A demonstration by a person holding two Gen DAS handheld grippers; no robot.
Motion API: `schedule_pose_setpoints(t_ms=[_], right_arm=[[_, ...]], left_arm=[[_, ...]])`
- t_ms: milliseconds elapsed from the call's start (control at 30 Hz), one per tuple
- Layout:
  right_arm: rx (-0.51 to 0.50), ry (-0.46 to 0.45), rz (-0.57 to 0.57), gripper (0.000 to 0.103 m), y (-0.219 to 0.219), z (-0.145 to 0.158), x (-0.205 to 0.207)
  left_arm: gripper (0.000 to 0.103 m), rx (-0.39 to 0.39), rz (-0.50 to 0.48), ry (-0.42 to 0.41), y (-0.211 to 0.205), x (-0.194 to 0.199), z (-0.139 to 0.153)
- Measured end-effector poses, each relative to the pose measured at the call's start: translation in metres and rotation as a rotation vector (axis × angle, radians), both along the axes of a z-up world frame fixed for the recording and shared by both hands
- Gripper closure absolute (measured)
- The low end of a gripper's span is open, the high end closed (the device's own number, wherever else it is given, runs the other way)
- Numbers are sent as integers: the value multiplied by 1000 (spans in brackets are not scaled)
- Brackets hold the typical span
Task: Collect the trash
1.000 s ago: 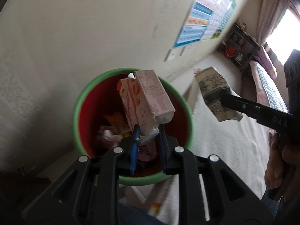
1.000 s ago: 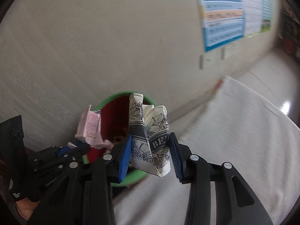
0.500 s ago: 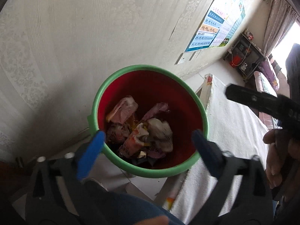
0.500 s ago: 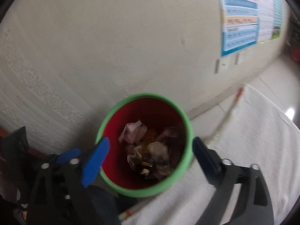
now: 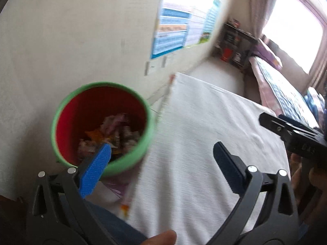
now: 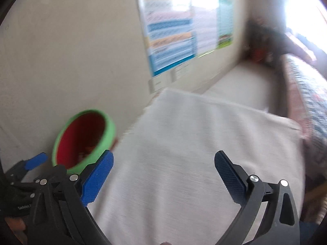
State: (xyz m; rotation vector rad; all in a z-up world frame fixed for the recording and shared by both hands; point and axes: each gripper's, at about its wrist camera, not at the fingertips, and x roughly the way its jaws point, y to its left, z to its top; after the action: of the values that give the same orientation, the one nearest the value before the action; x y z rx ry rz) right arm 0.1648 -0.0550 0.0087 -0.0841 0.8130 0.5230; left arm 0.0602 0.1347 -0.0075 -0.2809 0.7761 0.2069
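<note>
Crumpled trash point(image 5: 114, 130) heaped inside the red, green-rimmed bin point(image 5: 147, 140) (against the wall), just beyond the left gripper point(image 5: 161, 163). Jaws wide apart, nothing between. Right gripper point(image 6: 163, 169) likewise agape, empty, over white tablecloth point(image 6: 194, 153).

Two grippers: the left gripper point(image 5: 161, 163) and the right gripper point(image 6: 163, 169), each with two blue-padded fingers spread wide and nothing between them. One bin point(image 5: 150, 130), red inside with a green rim. Several crumpled pieces of trash point(image 5: 114, 130) in it, too blurred to count. One worktop point(image 5: 204, 132) under a white cloth. One poster point(image 5: 175, 32) on the wall.
</note>
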Motion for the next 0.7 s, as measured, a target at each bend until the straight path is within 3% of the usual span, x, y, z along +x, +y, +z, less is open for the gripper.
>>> schedule_pose_setpoints(t_ms=[300,367,500,700], right_arm=[[-59,-69,-163,7,-101,-17,-51],[-59,-78,-202,7,-117,-22,-61],[-51,-95,-260,7,-131,-25,-69],[-43,-99,-260,7,-133,-29,-70]], left_arm=[[5,12,-155,37,-76,10,-18],[5,-4,-177,4,-85,6,-18],[5,51,-175,-36,-101,2,-14],[5,73,-187,-46,-111,-4,-17]])
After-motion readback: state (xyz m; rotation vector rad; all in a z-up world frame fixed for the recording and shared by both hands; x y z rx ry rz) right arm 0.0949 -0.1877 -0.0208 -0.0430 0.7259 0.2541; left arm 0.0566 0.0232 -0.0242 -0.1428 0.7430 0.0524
